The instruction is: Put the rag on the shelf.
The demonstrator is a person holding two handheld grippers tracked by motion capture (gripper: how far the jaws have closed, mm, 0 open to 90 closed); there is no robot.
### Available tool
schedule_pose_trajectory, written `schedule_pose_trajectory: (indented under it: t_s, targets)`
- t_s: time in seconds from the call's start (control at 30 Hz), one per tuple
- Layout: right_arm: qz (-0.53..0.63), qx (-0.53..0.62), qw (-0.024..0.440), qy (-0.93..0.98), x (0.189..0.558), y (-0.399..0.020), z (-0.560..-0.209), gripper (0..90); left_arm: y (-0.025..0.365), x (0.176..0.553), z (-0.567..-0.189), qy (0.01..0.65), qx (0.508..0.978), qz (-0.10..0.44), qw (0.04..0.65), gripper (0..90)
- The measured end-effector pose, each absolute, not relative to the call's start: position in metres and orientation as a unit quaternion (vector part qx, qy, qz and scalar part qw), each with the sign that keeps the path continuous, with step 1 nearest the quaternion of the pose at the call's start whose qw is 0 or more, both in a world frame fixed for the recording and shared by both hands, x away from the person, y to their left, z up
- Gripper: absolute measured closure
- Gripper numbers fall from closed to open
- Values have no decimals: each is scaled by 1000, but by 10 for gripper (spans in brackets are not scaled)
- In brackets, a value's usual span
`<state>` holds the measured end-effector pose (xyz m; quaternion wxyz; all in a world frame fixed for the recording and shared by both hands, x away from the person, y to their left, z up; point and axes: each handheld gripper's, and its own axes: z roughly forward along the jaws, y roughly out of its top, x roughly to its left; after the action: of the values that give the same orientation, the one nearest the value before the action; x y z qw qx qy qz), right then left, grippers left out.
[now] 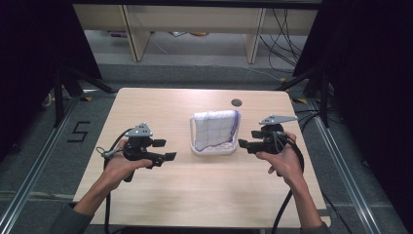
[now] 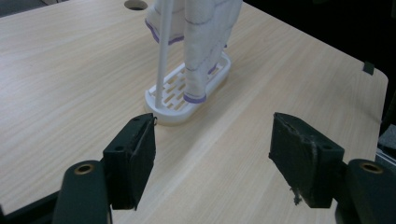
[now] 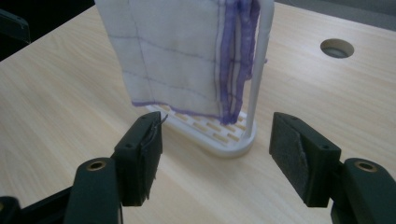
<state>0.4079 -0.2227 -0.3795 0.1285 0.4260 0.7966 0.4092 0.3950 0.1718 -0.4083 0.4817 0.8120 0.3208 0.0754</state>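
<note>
A white rack with a slotted base (image 1: 214,150) stands right of the table's centre, and a white cloth with purple lines (image 1: 214,129) hangs over its bar. My left gripper (image 1: 164,149) is held left of the rack, pointing at it, apart from it. In the left gripper view its jaws (image 2: 212,149) stand open and bare, with the rack base (image 2: 187,93) and cloth (image 2: 205,42) ahead. My right gripper (image 1: 249,139) sits just right of the rack. Its jaws (image 3: 215,144) are open and empty, close to the cloth (image 3: 177,51) and the rack's base (image 3: 224,140).
The wooden table (image 1: 195,190) has a round cable hole (image 1: 236,102) behind the rack. Black stands (image 1: 61,87) and cables (image 1: 311,117) flank the table. A taped "5" (image 1: 79,131) marks the floor at left.
</note>
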Motion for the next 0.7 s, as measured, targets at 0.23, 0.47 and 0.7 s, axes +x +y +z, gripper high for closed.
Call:
schedule_pose_trajectory:
  t_s: [0.23,0.47,0.7]
  targets:
    - [403,431,123,798,393,-226,-391,356,168,384,-418,303,823,68,476,301]
    - [406,431,117,797,383,-225,-401,354,163,377,-425,302,825,70,472,297]
    - [414,424,112,798,377,-224,-406,321,163,367,-434,297,833,66,463,292]
